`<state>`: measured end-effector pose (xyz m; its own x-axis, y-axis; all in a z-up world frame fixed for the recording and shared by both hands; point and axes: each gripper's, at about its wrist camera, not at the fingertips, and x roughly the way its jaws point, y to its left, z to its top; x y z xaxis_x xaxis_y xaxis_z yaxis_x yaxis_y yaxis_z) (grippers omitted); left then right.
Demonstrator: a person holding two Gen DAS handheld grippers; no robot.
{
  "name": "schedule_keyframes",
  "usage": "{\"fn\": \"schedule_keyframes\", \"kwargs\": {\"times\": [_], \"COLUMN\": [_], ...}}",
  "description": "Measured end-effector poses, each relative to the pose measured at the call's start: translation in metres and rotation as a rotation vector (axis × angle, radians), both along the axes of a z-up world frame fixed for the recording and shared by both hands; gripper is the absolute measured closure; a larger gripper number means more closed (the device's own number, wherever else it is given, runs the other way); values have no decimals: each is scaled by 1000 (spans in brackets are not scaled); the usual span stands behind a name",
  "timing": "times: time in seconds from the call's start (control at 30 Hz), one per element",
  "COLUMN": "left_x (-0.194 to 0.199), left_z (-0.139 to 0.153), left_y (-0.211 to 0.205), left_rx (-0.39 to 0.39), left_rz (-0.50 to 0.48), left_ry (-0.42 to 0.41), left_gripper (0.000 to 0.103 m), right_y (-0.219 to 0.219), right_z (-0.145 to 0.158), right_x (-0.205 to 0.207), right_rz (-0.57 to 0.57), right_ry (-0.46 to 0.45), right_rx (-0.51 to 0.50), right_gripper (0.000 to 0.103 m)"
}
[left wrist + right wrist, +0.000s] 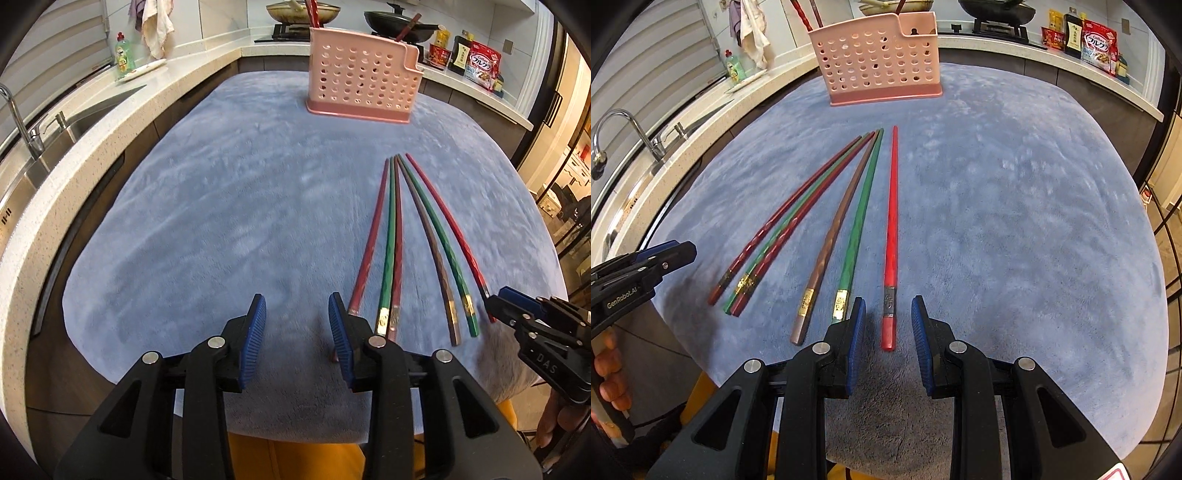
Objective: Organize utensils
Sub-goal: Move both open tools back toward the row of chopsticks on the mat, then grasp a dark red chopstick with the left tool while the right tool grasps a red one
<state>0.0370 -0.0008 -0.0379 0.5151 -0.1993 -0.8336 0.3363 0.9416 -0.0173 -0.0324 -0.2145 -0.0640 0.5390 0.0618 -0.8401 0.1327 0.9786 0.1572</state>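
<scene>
Six chopsticks lie fanned on a blue cloth (pixel 221 203), thick ends toward me. In the right wrist view, my right gripper (pixel 888 314) is open, and the thick end of the bright red chopstick (pixel 892 221) lies between its blue pads with a gap on each side. A green chopstick (pixel 860 221) and a brown chopstick (pixel 836 229) lie just to its left. My left gripper (pixel 297 314) is open over the cloth; the leftmost dark red chopstick (pixel 369 240) runs under its right finger. A pink perforated holder (pixel 364 74) at the far edge holds a few chopsticks.
A sink with a faucet (pixel 22 122) and a dish soap bottle (pixel 123 55) line the counter on the left. Pans sit on the stove (pixel 399 22) behind the holder, and food packets (pixel 480 62) stand at the right. A hand (pixel 609 369) holds the left gripper's handle.
</scene>
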Motion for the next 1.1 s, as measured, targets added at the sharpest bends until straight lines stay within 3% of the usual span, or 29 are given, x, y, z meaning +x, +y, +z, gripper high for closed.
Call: {"fn": "schedule_keyframes", "kwargs": {"times": [0.3,0.57,0.93,1.07,1.1], "left_x": [-8,-10,-3,-2,-1], "left_z": [-8,-23,-35,-34,-34], "left_y": [-4,-12,-13,-12,-12], "left_rx": [-15,6,-4,-14,-20], "left_rz": [-29,-54,-48,-52,-57], "left_ry": [28,62,79,82,85], "left_gripper": [61,61,61,73,82], "right_y": [3,2,3,3,3], "right_z": [-9,-10,-10,-10,-10], "right_x": [-1,0,0,0,0], "right_rz": [5,2,5,6,6], "right_ry": [15,18,19,20,20], "right_rx": [-12,-31,-38,-39,-39], "right_gripper": [81,88,88,88,88]}}
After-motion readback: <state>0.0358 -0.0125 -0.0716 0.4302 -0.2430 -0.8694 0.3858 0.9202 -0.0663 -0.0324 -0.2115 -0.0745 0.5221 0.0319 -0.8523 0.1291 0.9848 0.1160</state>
